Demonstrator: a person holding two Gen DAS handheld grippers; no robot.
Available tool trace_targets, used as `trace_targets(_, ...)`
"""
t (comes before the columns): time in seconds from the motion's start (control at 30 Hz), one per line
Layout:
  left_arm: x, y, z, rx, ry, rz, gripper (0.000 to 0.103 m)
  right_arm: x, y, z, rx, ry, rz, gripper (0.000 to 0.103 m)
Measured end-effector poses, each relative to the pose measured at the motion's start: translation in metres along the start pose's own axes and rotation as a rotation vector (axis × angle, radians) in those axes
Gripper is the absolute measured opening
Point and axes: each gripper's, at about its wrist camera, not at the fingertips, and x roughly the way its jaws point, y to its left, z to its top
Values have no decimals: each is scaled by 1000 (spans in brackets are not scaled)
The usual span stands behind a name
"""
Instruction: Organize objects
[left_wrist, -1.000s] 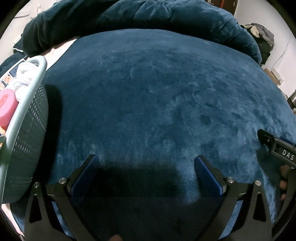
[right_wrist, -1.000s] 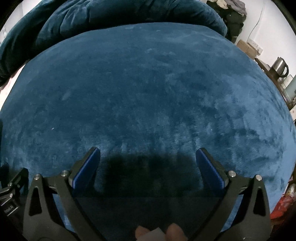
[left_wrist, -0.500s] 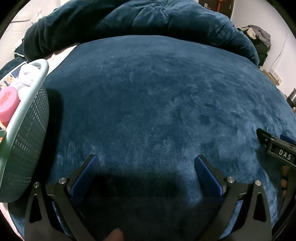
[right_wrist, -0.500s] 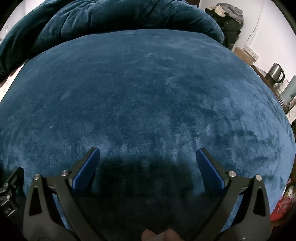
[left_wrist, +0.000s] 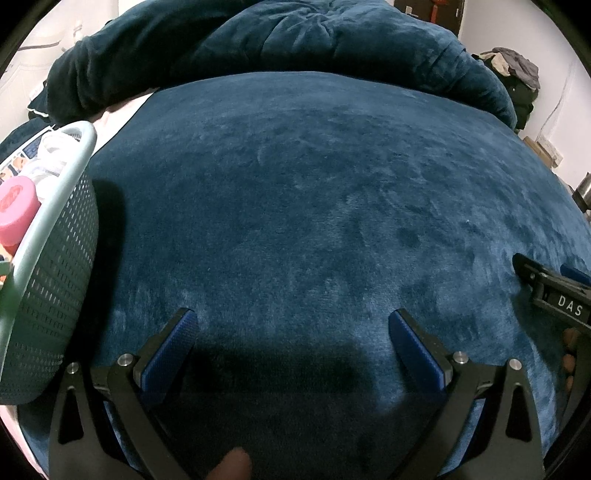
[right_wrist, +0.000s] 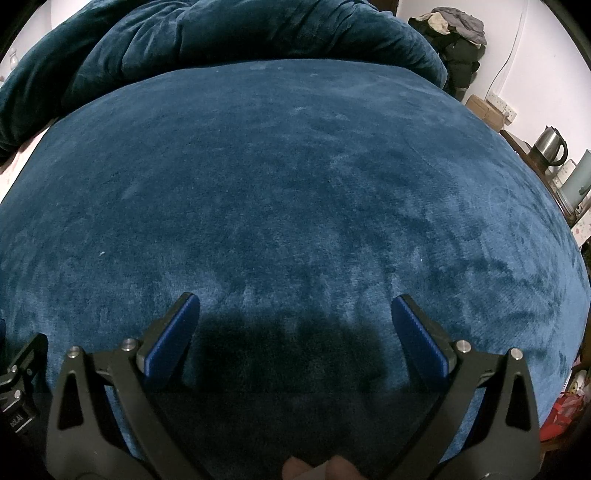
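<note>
You have the bed (left_wrist: 314, 206) under both tools: a broad spread of deep blue plush, soft and napped, with a bunched duvet (left_wrist: 280, 40) of the same fabric at its far end. At your left edge stands the pale green basket (left_wrist: 55, 273), its perforated plastic wall upright, likely set there as the collecting bin; a pink cap (left_wrist: 16, 208) and white items (left_wrist: 51, 162) sit inside. Your left tool (left_wrist: 291, 332) and right tool (right_wrist: 295, 317) both hang with jaws spread wide, holding nothing.
</note>
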Motion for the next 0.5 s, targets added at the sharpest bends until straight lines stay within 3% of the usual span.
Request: trace_targets(0.5, 0, 3, 3, -12, 14, -12, 103, -3, 2, -1, 0, -5, -13, 103)
